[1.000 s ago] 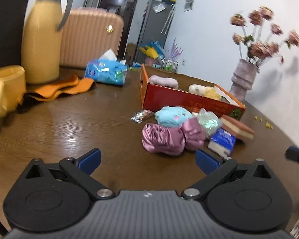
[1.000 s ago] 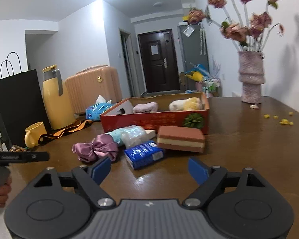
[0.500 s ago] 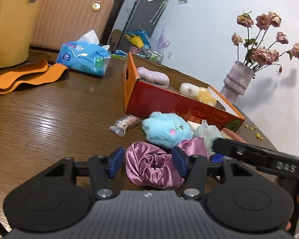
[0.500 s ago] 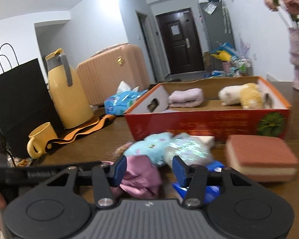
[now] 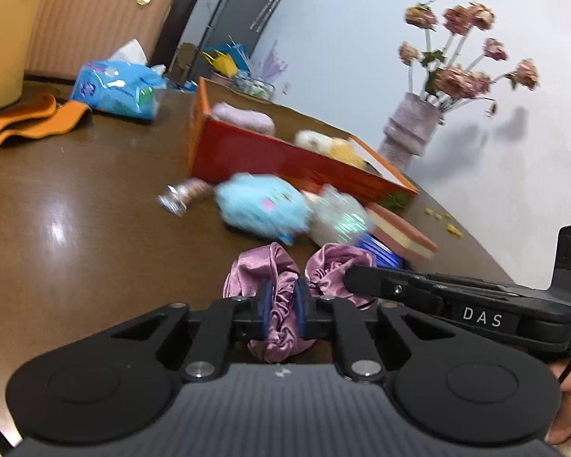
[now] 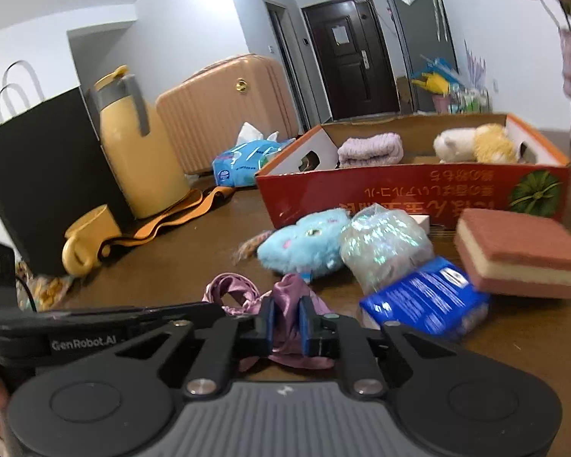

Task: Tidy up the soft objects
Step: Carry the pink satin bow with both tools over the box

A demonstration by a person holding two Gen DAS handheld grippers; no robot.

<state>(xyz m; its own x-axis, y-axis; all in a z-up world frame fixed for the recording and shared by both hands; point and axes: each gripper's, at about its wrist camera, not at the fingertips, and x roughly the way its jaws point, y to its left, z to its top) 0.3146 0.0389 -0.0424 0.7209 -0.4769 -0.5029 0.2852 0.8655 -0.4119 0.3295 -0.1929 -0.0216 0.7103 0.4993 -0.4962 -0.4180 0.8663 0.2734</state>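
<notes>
— Left claw [image 5: 283, 306]? Clamped on the near part of the purple satin scrunchie [image 5: 281, 285], blue pads pressed into the folds.

— And the right claw [image 6: 285, 321]? Clamped too, on the same scrunchie from the other end; a pinch of satin bunched between the pads, a loose loop lying just to the left of it.

— Where, exactly? Near edge of the brown table [image 5: 76, 209], well short of the red box [image 6: 418, 194]. Hard to tell whether lifted or resting on the wood — probably barely off it.

— Step in hand, then? By the look of it, a two-handed pickup of the scrunchie, grasp made, carry not yet begun.

— Already in the box? A folded lilac cloth [image 6: 371, 148] at the left end, a white and yellow plush [image 6: 476, 144] toward the right.

— Left outside? Blue plush [image 6: 304, 245], shiny crinkly bundle [image 6: 384, 245], blue packet [image 6: 426, 301], brown sponge [image 6: 521, 255] — all crowded between scrunchie and box wall.

— Next move? Likely up first, both claws together at an even spacing so the satin neither stretches nor slips, then far over the pile and the box wall, and down into the bare middle of the box before letting go.

— Risk? Slippery cloth, thin grip; a dangling loop catching the blue plush or the box rim.
</notes>
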